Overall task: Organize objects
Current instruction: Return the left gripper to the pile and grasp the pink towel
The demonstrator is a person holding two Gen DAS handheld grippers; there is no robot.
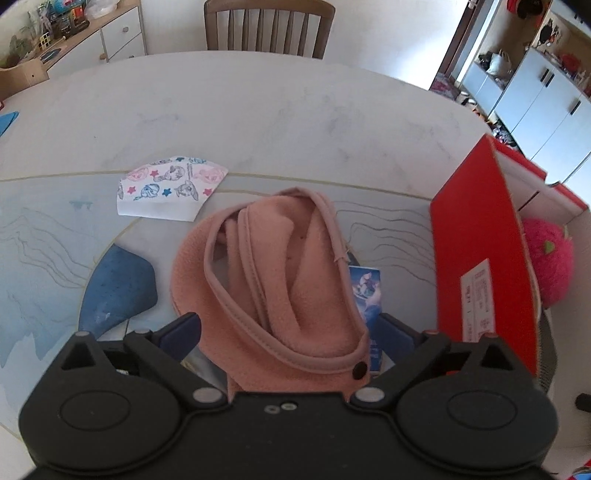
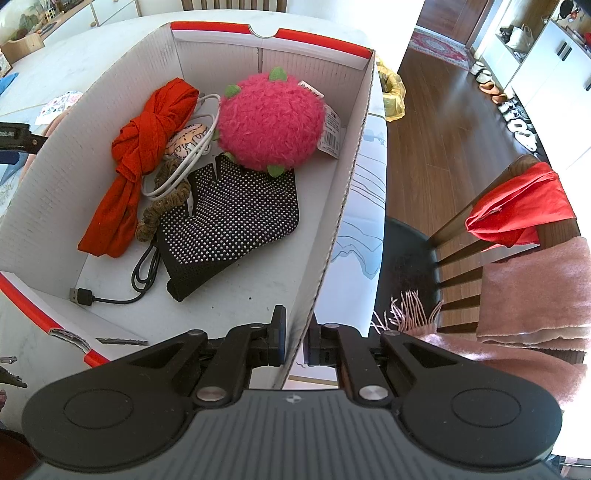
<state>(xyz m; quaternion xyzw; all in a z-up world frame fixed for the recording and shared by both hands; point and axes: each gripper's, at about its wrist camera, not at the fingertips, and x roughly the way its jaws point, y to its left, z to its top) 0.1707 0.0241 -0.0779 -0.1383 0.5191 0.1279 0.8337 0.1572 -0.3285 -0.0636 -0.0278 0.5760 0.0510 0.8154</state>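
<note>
My left gripper has its jaws wide apart around a crumpled pink fleece garment lying on the table, not pinching it. A small blue card lies partly under the fleece. A white patterned face mask lies further back. My right gripper is shut on the right wall of the red-and-white cardboard box. Inside the box lie a pink fuzzy ball, a black dotted glove, a red knotted cloth, a brown scrunchie and cables.
The box's red outer side stands right of the fleece. A blue fish-shaped mat patch lies at left. A wooden chair stands behind the table. Another chair with red cloth and pink scarf stands at right.
</note>
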